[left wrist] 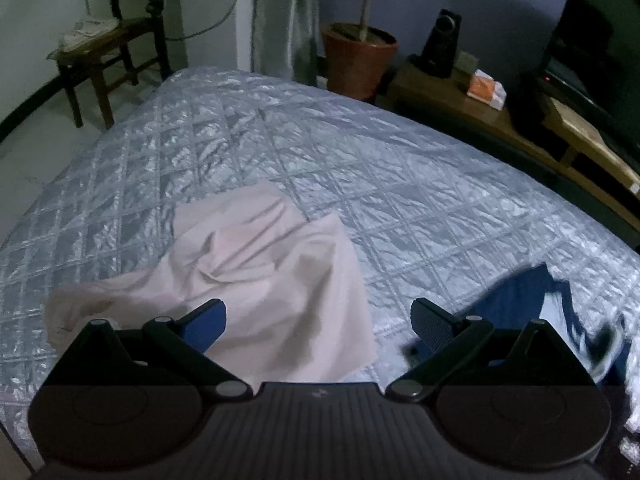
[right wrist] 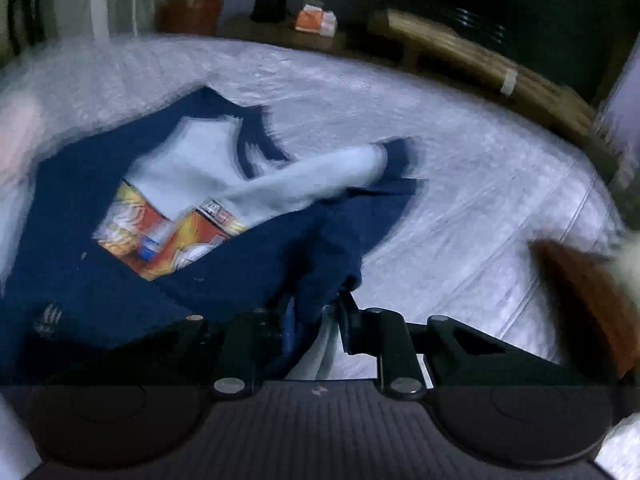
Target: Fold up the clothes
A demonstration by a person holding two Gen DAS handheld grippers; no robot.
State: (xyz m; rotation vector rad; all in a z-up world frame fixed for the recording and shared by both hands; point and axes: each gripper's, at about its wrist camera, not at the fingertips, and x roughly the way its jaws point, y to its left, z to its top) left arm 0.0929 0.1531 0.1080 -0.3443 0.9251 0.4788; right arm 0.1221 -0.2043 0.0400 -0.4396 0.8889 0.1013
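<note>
Left hand-held gripper [left wrist: 319,322] is spread wide, holding nothing, hovering low over the pink garment [left wrist: 256,280]. That one lies crumpled on the quilted bedspread [left wrist: 360,152], bunched with loose ridges, one corner trailing off toward the left edge of the bed. No clean fold lines on it that I can see.

Right hand-held gripper [right wrist: 316,320] is pinched narrow on a bunch of the navy shirt [right wrist: 120,280] — fabric runs straight down between the fingers. The right wrist view is badly smeared, so detail is soft. Shirt is spread across the bedspread with a bright orange-and-yellow print [right wrist: 160,236] showing and a pale panel above it; one pale sleeve [right wrist: 320,176] is thrown across the body at an angle. The edge near the gripper looks lifted off the bed, rest is down.

The two garments sit near each other, navy one to the right of the pink; whether they touch, I can't tell.

My read on progress: early. Neither piece is folded or squared up, no finished stack visible anywhere on the bed. The navy shirt looks like the one in hand — probably being dragged flat or started on a first fold. Left to do: flatten it, bring the sleeves in, fold, then the whole job again on the pink one.
</note>
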